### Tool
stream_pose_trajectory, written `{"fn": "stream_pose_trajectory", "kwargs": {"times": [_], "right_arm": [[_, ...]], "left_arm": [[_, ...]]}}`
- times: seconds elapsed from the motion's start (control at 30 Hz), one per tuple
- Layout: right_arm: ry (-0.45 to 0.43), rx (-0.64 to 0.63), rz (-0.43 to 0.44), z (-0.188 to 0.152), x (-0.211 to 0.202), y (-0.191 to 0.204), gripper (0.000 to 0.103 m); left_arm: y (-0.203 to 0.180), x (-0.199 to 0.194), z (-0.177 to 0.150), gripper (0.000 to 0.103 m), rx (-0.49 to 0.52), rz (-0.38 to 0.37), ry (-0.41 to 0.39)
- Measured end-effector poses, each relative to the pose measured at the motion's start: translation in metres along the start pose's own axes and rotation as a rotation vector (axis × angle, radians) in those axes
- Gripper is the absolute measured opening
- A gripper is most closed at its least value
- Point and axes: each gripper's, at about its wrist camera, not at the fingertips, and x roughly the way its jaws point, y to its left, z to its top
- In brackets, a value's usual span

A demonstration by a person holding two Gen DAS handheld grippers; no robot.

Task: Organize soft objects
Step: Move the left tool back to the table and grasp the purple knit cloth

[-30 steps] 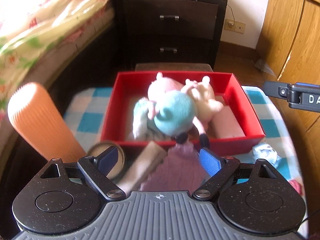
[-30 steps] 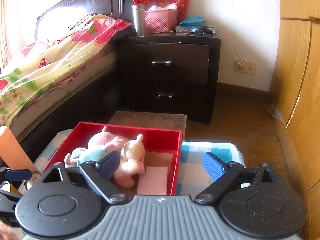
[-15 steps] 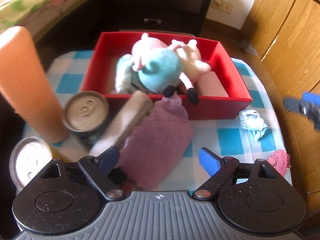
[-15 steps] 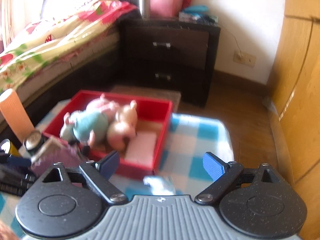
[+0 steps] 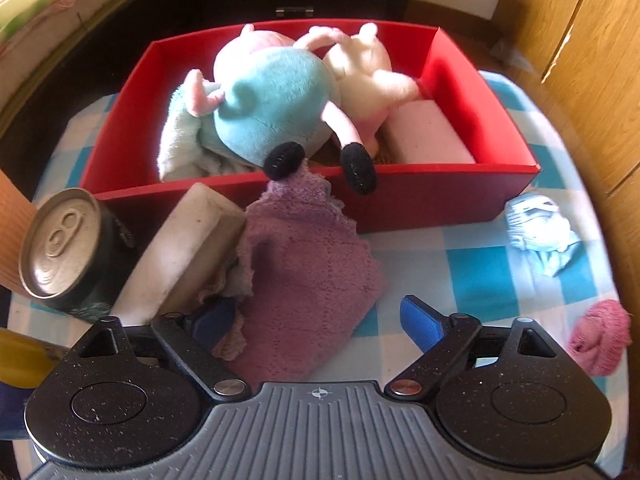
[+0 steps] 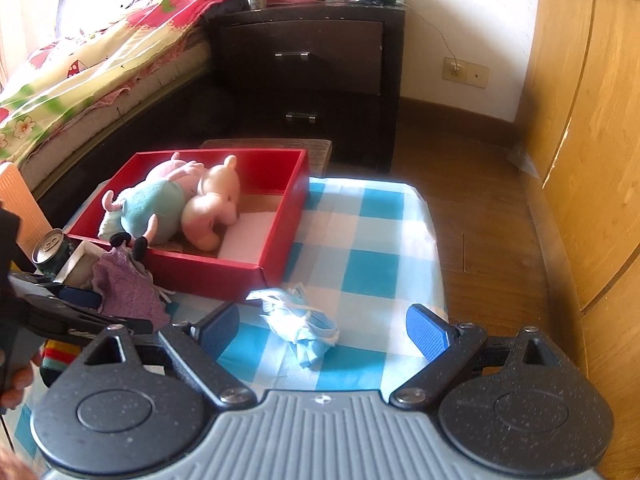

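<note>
A red box (image 5: 440,200) (image 6: 208,268) holds a teal plush (image 5: 272,108) (image 6: 148,208), a cream plush (image 5: 368,76) (image 6: 212,208) and a pink sponge (image 5: 424,136). In front of it a purple cloth (image 5: 304,264) (image 6: 124,284) lies crumpled on the checked tablecloth. My left gripper (image 5: 318,320) is open low over that cloth, whose fringe hides part of the left finger. The right pad is apart from the cloth. A crumpled blue mask (image 6: 296,316) (image 5: 536,232) lies just ahead of my right gripper (image 6: 322,324), which stands open with the mask between its fingers.
A white sponge block (image 5: 180,248) leans by a drink can (image 5: 60,248) left of the cloth, with an orange ribbed cylinder (image 6: 16,196) behind them. A pink knitted piece (image 5: 596,336) lies at the table's right edge. A bed, a dark nightstand (image 6: 320,60) and wooden doors surround the table.
My left gripper has sunk and tipped down from the box to the purple cloth. My right gripper has moved across the table until the blue mask lies between its fingers. Both stayed open.
</note>
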Motion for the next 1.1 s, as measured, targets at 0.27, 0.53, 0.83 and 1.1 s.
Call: {"fn": "stream_pose_trajectory", "kwargs": {"times": [0.27,0.53,0.83,1.1], "right_arm": [[0.009,0.015,0.014,0.001,0.0,-0.009,0.07],[0.007,0.032,0.025,0.0,-0.003,-0.011,0.07],[0.036,0.027,0.011,-0.003,0.008,-0.014,0.07],[0.143,-0.008,0.002,-0.021,0.03,-0.018,0.07]], "left_arm": [[-0.029,-0.006,-0.028,0.067,0.075,-0.145,0.115],[0.007,-0.043,-0.021,0.079,-0.097,-0.31,0.054],[-0.039,-0.005,-0.037,0.081,0.167,-0.039,0.106],[-0.03,-0.004,-0.043,0.08,0.131,-0.03,0.099]]}}
